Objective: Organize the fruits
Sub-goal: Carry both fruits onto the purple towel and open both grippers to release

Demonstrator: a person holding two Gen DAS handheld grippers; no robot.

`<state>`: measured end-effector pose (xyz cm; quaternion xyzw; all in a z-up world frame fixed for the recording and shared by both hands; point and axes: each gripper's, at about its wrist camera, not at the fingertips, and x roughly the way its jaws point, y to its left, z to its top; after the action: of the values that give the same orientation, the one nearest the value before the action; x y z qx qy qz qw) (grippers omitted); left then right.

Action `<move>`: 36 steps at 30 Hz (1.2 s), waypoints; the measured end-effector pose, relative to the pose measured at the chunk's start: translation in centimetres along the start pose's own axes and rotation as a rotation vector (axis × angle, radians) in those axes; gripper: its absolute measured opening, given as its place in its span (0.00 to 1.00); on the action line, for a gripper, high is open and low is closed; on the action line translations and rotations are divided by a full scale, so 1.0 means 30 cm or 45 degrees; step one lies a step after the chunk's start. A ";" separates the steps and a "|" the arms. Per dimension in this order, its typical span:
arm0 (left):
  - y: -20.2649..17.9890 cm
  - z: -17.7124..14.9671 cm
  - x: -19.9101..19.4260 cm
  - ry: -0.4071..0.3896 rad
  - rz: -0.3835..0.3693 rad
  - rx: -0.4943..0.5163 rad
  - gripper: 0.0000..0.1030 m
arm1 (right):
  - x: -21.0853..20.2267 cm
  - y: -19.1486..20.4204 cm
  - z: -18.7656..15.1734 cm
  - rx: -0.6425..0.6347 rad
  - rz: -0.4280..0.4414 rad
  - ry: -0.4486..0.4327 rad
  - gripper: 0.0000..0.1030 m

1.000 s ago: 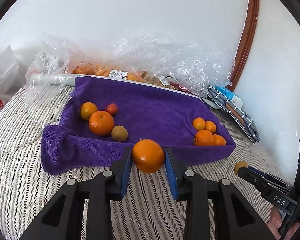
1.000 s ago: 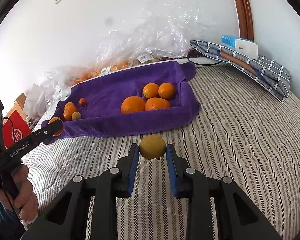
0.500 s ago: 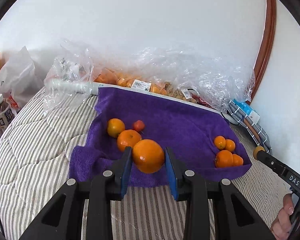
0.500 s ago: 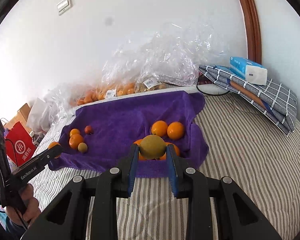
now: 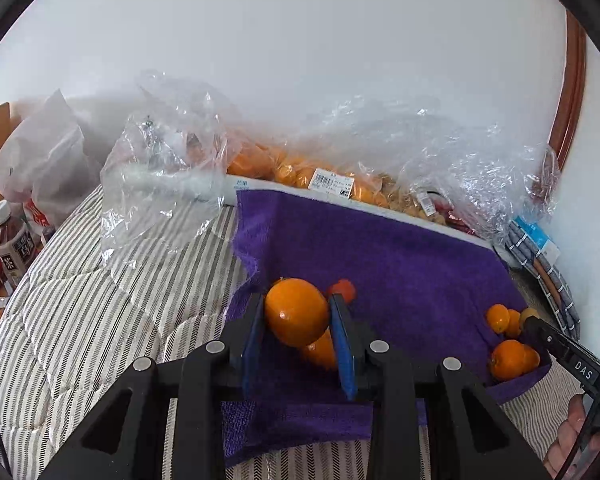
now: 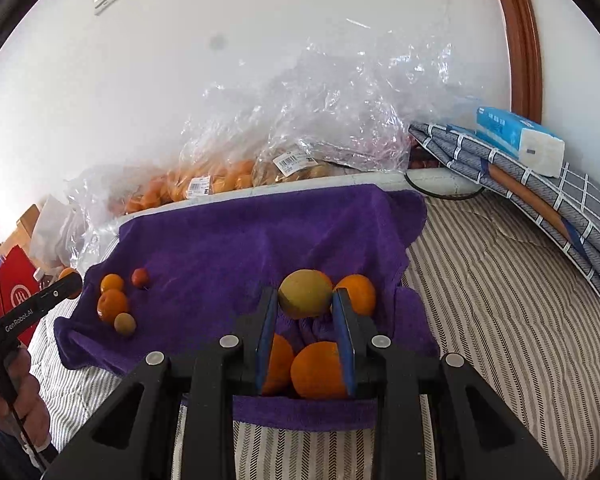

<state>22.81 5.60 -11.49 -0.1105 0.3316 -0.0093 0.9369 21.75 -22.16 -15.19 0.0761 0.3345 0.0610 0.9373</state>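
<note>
My left gripper (image 5: pixel 298 312) is shut on a large orange (image 5: pixel 296 314) and holds it above the left side of the purple towel (image 5: pixel 400 264), over another orange (image 5: pixel 322 350) and beside a small red fruit (image 5: pixel 342 288). My right gripper (image 6: pixel 305 300) is shut on a yellow-green citrus fruit (image 6: pixel 305 294) and holds it above the towel's right group of oranges (image 6: pixel 318 370). In the right wrist view the left group (image 6: pixel 112 304) of two oranges, a red fruit and a small brown fruit lies on the towel (image 6: pixel 240 248).
Clear plastic bags of oranges (image 5: pixel 300 172) line the wall behind the towel. Folded plaid cloth with a tissue pack (image 6: pixel 516 140) lies at the right. A drink bottle (image 5: pixel 12 244) and a white bag stand at the left of the striped bed (image 6: pixel 500 300).
Both grippers have moved forward with their fruit, from above the striped bed to above the towel. The left now hangs over the left fruit group, the right over the right group.
</note>
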 end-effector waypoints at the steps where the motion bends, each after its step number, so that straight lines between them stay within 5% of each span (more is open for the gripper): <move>1: 0.000 0.000 0.005 0.014 -0.014 -0.003 0.30 | 0.010 -0.001 -0.005 0.003 0.000 0.004 0.27; 27: -0.014 -0.019 0.055 0.047 -0.029 -0.025 0.30 | 0.043 -0.008 -0.022 0.017 -0.035 0.032 0.28; 33: -0.033 -0.023 0.048 0.045 -0.048 0.007 0.54 | 0.033 -0.006 -0.024 0.012 -0.058 0.012 0.48; 36: -0.049 -0.028 0.036 0.020 -0.017 0.055 0.58 | 0.012 -0.003 -0.024 0.006 -0.065 -0.028 0.58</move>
<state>23.21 3.91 -12.48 -0.0924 0.3378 -0.0235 0.9364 21.57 -22.11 -15.98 0.0705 0.3262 0.0356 0.9420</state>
